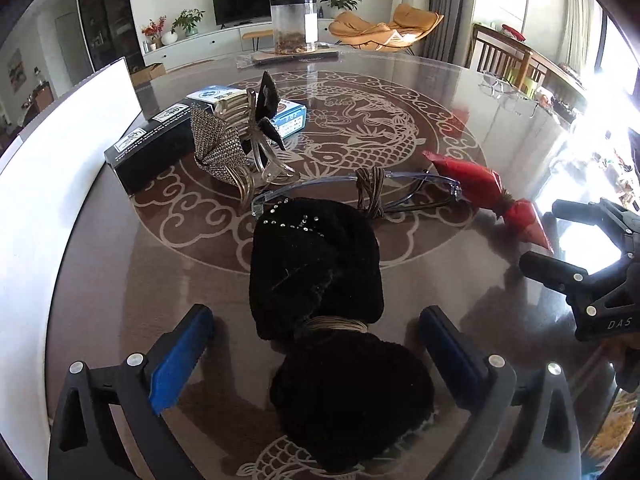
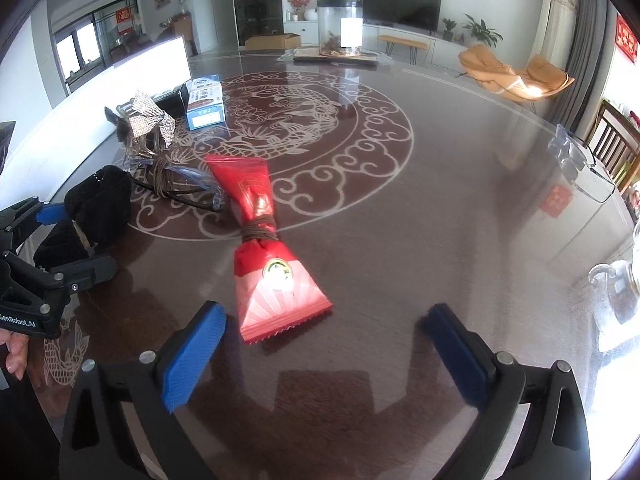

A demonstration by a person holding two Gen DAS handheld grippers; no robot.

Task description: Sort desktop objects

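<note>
- The left tool stands wide open at the bottom of the left wrist frame, its blue pads on either side of the black knit bundle without pressing it.
- That bundle lies at lower centre, pinched at its waist by a band of cord. It looks soft and light; it should squash under the pads, so the bound waist is the firmest place to take hold.
- The right tool is also wide open and empty, low in the right wrist frame, with the red packet just beyond it at centre.
- The packet is tied in the middle with brown cord. Its foil looks thin and slippery, so I would grip at the tie, not the flat ends.
- Farther up the surface, tied glasses lie mid-frame; these are fragile.
- Beyond them, upper left, sit a rhinestone hair clip and small boxes.
</note>
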